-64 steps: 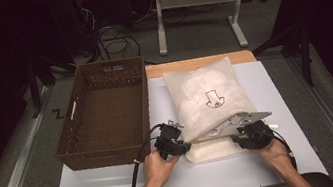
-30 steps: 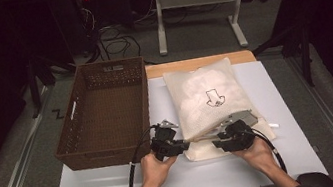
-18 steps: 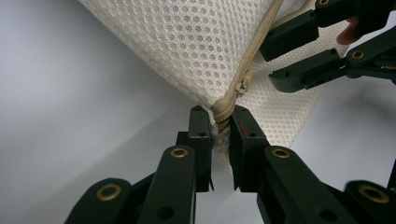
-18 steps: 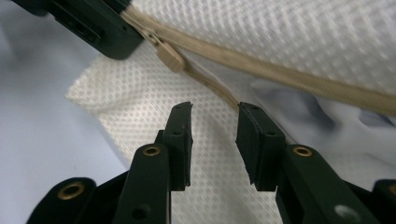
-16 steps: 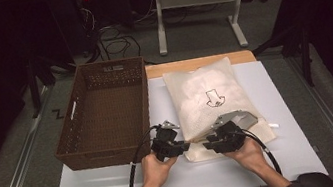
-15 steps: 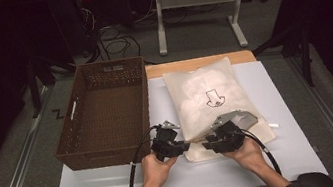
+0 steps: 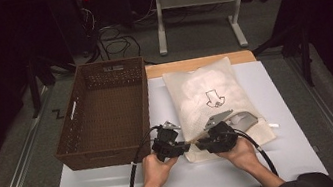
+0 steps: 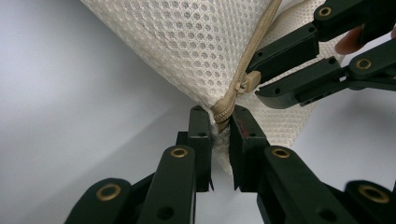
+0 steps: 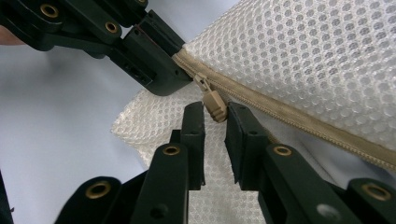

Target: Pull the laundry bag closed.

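Note:
A white mesh laundry bag (image 7: 210, 91) with a beige zipper (image 9: 289, 116) lies on the white table (image 7: 285, 155). My left gripper (image 7: 186, 144) is shut on the bag's near corner, right at the zipper's end (image 8: 223, 109). Facing it tip to tip is my right gripper (image 7: 198, 144). Its jaws have just been closing, and the beige zipper pull (image 9: 215, 103) now sits between the tips, touching both pads. The left gripper view has the right gripper (image 8: 254, 80) pinching the same pull. In the right gripper view the left gripper (image 9: 173, 70) holds the corner just above.
An empty brown wicker basket (image 7: 147, 96) stands to the left of the bag, close beside my left hand. More mesh fabric (image 9: 154, 126) lies flat under the raised corner. The table's front edge runs just below the person's forearms.
My right gripper has slid left along the bag's near edge until it faces the left gripper, and its jaws have narrowed around the zipper pull. The left gripper has stayed put on the corner.

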A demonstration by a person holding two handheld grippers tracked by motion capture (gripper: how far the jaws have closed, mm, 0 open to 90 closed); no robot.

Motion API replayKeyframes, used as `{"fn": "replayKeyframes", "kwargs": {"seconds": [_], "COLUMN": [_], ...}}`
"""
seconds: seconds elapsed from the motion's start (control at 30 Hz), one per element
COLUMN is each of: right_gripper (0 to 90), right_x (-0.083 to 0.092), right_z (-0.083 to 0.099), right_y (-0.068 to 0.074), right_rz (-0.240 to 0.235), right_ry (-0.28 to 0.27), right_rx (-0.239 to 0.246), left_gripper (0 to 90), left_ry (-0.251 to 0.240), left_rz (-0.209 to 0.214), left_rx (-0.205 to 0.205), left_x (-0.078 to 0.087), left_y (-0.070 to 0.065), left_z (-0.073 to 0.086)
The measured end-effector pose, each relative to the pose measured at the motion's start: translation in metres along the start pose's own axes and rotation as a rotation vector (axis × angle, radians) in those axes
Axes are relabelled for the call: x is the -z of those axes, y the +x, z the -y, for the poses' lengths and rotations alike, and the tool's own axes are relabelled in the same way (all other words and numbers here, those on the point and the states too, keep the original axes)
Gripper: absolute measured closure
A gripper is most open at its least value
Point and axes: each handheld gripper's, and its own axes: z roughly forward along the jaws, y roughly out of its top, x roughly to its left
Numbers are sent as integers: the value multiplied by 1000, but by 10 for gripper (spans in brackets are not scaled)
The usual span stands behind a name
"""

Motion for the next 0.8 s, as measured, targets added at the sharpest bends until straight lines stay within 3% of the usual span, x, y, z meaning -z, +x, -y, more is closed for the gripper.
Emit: {"fn": "replayKeyframes", "kwargs": {"seconds": [0.2, 0.33, 0.53, 0.8], "right_gripper": [828, 834, 850, 873], "right_x": [0, -3, -7, -10], "right_z": [-2, -4, -5, -4], "right_y": [2, 4, 3, 3], "right_rz": [-31, -21, -25, -9], "right_ry": [-11, 5, 15, 21], "right_rx": [-2, 23, -4, 29], "left_gripper": [797, 797, 797, 798], "left_ry": [3, 4, 6, 16], "left_rz": [0, 0, -2, -7], "left_rx": [-2, 1, -2, -7], "left_x": [-1, -1, -1, -3], "left_y": [0, 0, 0, 1], "left_z": [0, 0, 1, 1]}}
